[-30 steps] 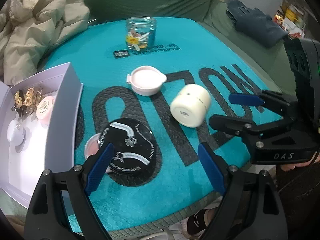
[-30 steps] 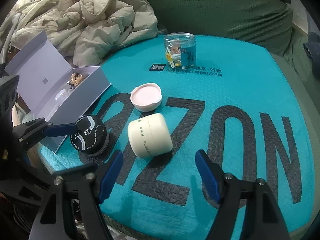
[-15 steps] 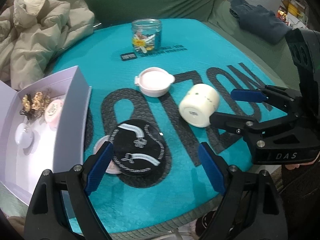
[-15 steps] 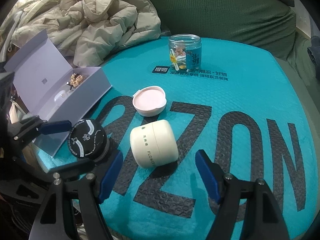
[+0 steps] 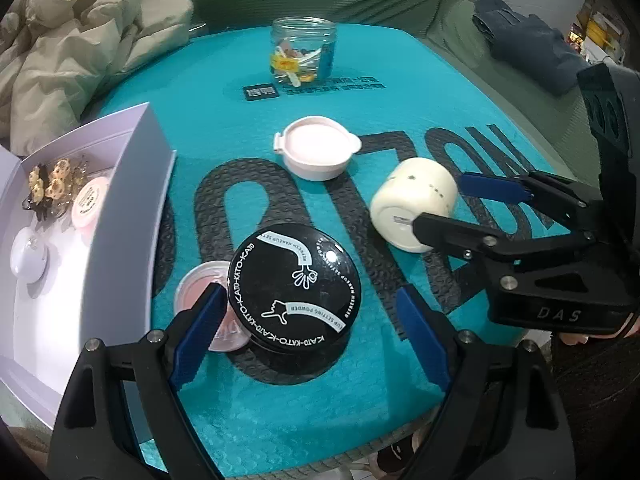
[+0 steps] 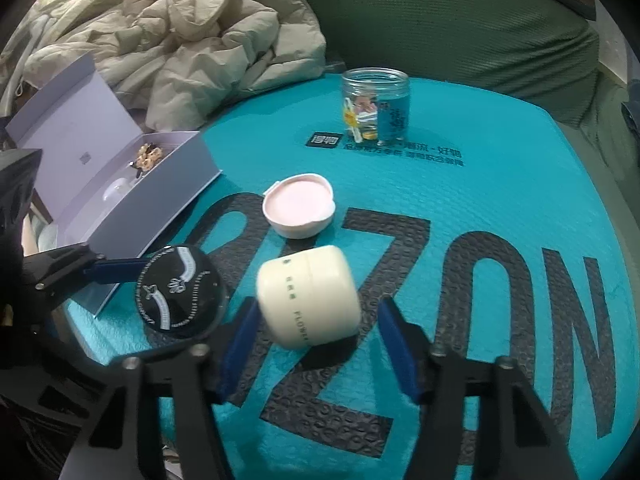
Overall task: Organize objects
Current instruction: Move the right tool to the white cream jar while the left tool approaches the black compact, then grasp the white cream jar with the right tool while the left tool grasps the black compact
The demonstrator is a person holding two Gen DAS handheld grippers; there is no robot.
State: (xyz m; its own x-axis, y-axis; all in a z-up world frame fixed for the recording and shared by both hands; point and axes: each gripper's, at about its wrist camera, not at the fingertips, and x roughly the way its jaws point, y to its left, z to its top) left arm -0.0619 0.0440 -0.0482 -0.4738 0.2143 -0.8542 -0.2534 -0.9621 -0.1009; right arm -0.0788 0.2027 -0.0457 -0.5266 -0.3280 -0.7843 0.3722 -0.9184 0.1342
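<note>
- Teal padded mat point(image 6: 500, 184) with big black lettering, spread over a green sofa point(image 6: 440, 20); beige puffy jacket point(image 6: 192, 40) heaped at its far left.
- Cream jar point(image 6: 308, 296) on its side near the mat's middle, lying between the blue pads of the right gripper point(image 6: 316, 340); jaws closing around it, left pad at its edge, right pad apart from it (no firm squeeze visible).
- Black round powder tin point(image 5: 294, 292) between the fingers of the left gripper point(image 5: 308, 332), tilted and lapping over a small pink-filled dish point(image 5: 204, 300); jaws spread wide, left pad beside the tin's rim, right pad clear of it.
- White dish with pink contents point(image 5: 316, 152) just beyond the cream jar.
- Clear glass jar point(image 5: 303, 50) holding small colourful bits, upright near the mat's far edge.
- Lilac open box point(image 5: 80, 240) on the mat's left edge, containing gold trinkets point(image 5: 50, 178), a pink-lidded pot point(image 5: 90, 200) and a white round piece point(image 5: 28, 254).
</note>
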